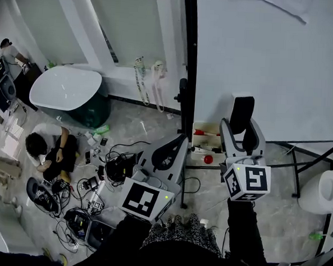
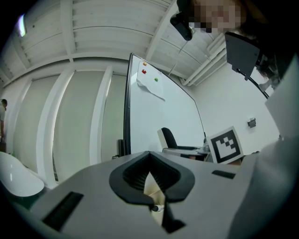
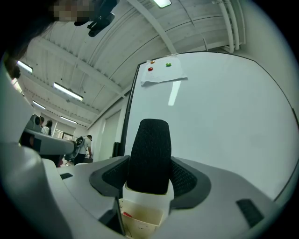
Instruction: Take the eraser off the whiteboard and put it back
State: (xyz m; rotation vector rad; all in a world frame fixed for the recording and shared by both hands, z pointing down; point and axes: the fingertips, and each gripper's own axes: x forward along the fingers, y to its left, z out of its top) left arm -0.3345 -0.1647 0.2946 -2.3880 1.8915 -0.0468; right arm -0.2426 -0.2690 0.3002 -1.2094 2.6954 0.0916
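Right tongs [image 1: 242, 141]: clamped on eraser [image 3: 149, 156], black felt end upward, close in front of whiteboard [image 3: 219, 107]; contact not discernible.
Left tongs [image 2: 150, 175]: closed, nothing gripped, held left of board edge.
Near board top: paper sheet [image 3: 163, 77] under red and green magnets [image 3: 150, 69].
Below board: tray [image 1: 203, 150] with red items.
On floor [image 1: 156, 123]: cables [image 1: 83, 200], seated person [image 1: 48, 150].
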